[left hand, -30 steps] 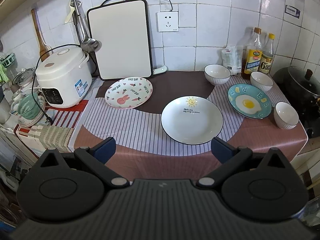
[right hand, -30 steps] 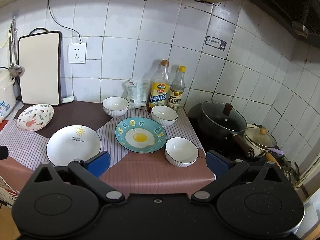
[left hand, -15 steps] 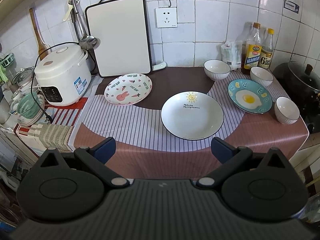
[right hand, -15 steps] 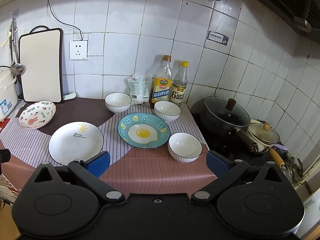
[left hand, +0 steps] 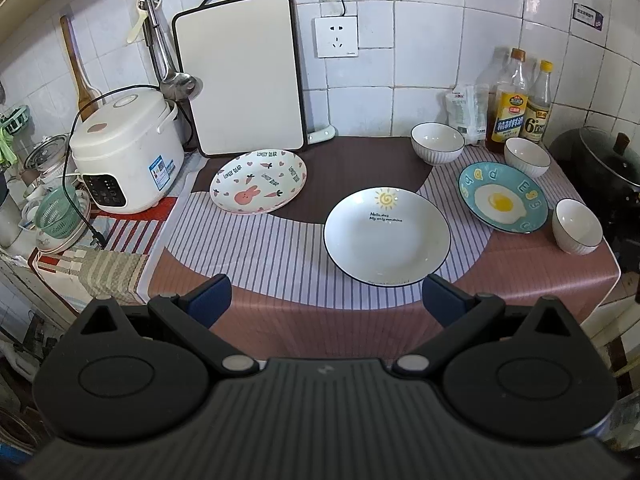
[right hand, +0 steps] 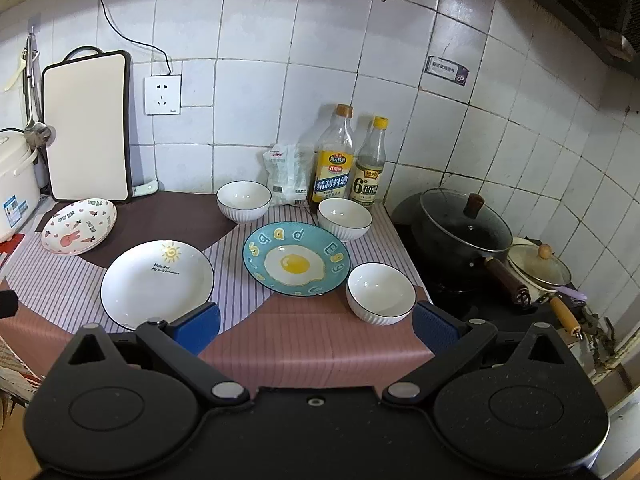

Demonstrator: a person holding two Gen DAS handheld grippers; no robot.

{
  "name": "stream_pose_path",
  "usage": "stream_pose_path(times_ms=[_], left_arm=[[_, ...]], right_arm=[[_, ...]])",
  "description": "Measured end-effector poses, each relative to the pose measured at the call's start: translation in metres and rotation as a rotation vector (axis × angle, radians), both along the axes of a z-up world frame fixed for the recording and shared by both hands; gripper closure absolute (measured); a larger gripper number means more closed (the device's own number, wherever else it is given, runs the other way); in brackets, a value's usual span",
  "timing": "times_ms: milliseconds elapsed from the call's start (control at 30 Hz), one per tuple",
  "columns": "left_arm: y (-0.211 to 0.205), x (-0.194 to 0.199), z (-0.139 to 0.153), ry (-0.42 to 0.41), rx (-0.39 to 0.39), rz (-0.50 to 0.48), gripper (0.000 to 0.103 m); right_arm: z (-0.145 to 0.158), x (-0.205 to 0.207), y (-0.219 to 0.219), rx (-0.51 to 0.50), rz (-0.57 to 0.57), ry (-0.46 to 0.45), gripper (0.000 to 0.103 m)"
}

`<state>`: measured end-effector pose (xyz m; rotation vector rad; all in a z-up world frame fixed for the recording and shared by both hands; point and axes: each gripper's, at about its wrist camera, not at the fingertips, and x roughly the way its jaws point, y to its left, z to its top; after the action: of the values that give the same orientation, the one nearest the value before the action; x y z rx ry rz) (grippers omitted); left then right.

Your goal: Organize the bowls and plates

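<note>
Three plates lie on the cloth-covered counter: a rabbit-print plate [left hand: 259, 181] [right hand: 79, 225] at the left, a white sun plate [left hand: 386, 236] [right hand: 157, 283] in the middle, a blue fried-egg plate [left hand: 502, 197] [right hand: 296, 263] at the right. Three white bowls stand apart: one at the back [left hand: 437, 143] [right hand: 243, 201], one by the bottles [left hand: 526, 156] [right hand: 344, 219], one near the front right corner [left hand: 577, 225] [right hand: 380, 293]. My left gripper [left hand: 326, 300] is open in front of the sun plate. My right gripper [right hand: 316, 326] is open, short of the front bowl. Neither holds anything.
A rice cooker [left hand: 124, 152] and an upright cutting board [left hand: 239, 80] stand at the back left. Two bottles [right hand: 348, 160] and a bag [right hand: 286, 174] line the wall. A lidded black pot [right hand: 464, 226] and a small pan [right hand: 538, 266] sit on the stove at the right.
Both grippers have moved slightly closer to the counter and tilted, so the dishes sit a little higher and larger in view. Nothing on the counter has moved.
</note>
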<state>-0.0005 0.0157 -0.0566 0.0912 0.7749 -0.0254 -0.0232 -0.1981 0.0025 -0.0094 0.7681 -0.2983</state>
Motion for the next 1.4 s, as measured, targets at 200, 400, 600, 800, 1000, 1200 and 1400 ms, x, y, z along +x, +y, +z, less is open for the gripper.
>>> stream_pose_path(times_ms=[200,400,600,800,1000,1200,1400], left_arm=[[-0.005,0.012,0.000,-0.006,-0.004,-0.013,0.000],[0.007,0.039,-0.005,0.044,-0.107,-0.047,0.000],[0.016,0.075,-0.021,0.019,-0.077,-0.077,0.002],[0.036,0.136,-0.076,0.145,-0.184,-0.118,0.003],[0.037,0.184,-0.127,0.186,-0.210,-0.160,0.008],[0.028,0.232,-0.176,0.267,-0.169,-0.236,0.038],[0.030,0.260,-0.201,0.354,-0.193,-0.269,0.045]], right_arm=[[-0.014,0.009,-0.001,-0.005,-0.005,0.032,0.000],[-0.025,0.025,-0.007,0.041,0.036,0.025,0.000],[-0.052,0.052,-0.007,0.195,0.188,-0.028,0.000],[-0.120,0.104,0.008,0.336,0.300,0.027,0.005],[-0.187,0.148,0.014,0.485,0.296,0.029,0.011],[-0.231,0.170,0.016,0.539,0.228,0.097,0.021],[-0.241,0.178,0.014,0.637,0.172,0.074,0.056]])
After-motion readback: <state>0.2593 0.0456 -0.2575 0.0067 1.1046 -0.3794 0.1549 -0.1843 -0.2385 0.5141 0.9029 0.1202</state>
